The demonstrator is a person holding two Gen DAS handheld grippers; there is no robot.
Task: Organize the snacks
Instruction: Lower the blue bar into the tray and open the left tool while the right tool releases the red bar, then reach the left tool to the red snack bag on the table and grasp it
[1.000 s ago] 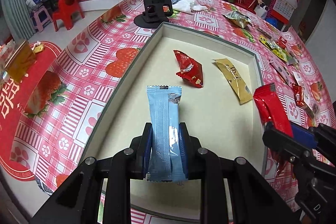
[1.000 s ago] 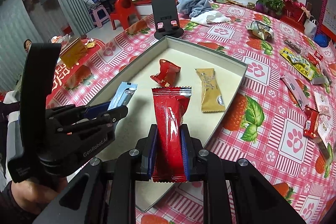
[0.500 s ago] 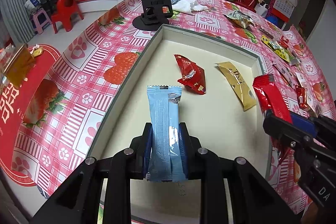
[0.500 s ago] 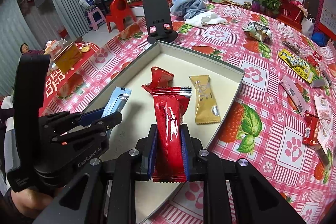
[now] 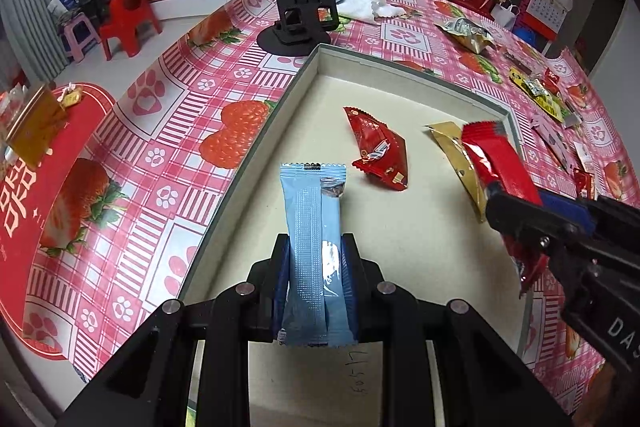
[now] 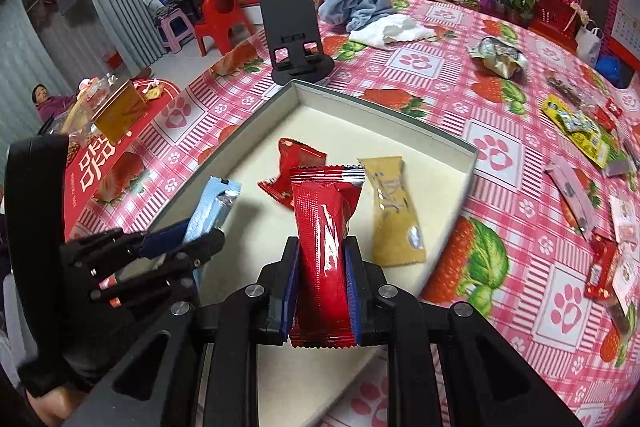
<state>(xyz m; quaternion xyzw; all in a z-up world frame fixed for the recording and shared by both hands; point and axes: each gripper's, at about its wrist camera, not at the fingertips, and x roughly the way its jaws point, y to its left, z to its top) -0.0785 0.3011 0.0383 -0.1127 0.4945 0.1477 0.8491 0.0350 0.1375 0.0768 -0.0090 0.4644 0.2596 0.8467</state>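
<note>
Pink-and-white checked oilcloth with strawberries and paw prints is covering the round table [image 6: 496, 155] you are working at, under a wide screen on the wall.

Your left gripper [image 5: 316, 279] is pinching 1 pale blue snack stick [image 5: 314, 247] between its 2 blue pads, its long axis running straight along the fingers and its free serrated end pointing away from you over the tray. No lettering is showing on this face of the wrapper. Your right gripper [image 6: 322, 287] is clamping 1 red snack stick [image 6: 324, 251] the same way, lengthwise, crimped top pointing forward; nothing on it can be read either. Seen from the left camera, the right tool's body is showing the letters "DAS", cut off at the picture's edge.

Both sticks are hanging over the shallow grey-rimmed tray [image 5: 280, 115], which is holding 2 packets: 1 crumpled red packet [image 5: 378, 151] and 1 gold packet [image 6: 394, 211] with script too small to make out, lying side by side but apart, the gold one's long axis running roughly toward you. Handwritten digits are showing on the tray floor near you, not clearly legible.

Beyond the tray's far corner, 1 black phone stand [image 6: 294, 35] is standing upright. Loose snack packets [image 6: 576, 131] are lying scattered on the cloth to the right.
</note>
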